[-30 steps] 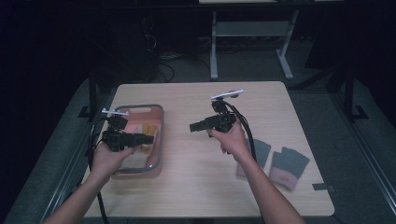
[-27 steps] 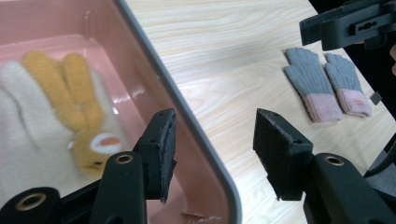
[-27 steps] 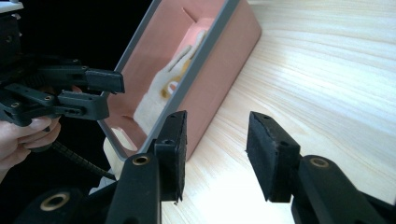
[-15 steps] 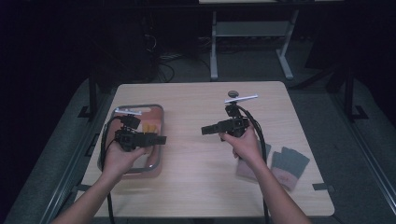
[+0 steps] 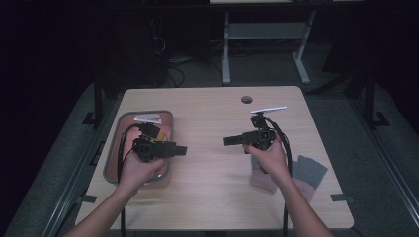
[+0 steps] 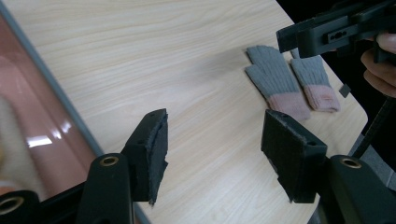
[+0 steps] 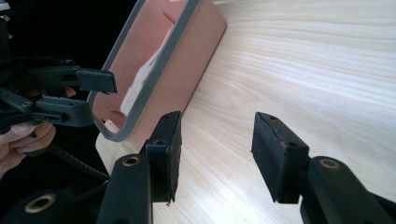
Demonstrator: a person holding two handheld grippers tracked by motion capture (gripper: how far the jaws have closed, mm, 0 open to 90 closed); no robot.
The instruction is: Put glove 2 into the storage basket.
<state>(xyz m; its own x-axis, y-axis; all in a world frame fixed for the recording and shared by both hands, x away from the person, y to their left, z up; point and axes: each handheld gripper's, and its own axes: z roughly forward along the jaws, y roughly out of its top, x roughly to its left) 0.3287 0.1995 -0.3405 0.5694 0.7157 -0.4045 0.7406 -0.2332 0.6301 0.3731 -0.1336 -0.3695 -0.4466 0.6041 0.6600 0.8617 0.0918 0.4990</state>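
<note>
Gloves [image 6: 290, 86]: grey pair with pink cuffs, flat side by side near the bench's right edge, just behind the right hand in the high view; untouched, apparently laid out ready for pickup.
Left claw [image 5: 181, 150]: empty, jaws part-spread and just been opening; held level above the tray's rim, pointing across the bench toward the gloves.
Right claw [image 5: 229, 141]: empty, jaws likewise just been opening; aimed toward the tray.
Tray [image 5: 111, 159]: pink, grey-rimmed, at bench left; likely the destination.
Bench [image 5: 212, 195]: pale wood, bare between both claws.
</note>
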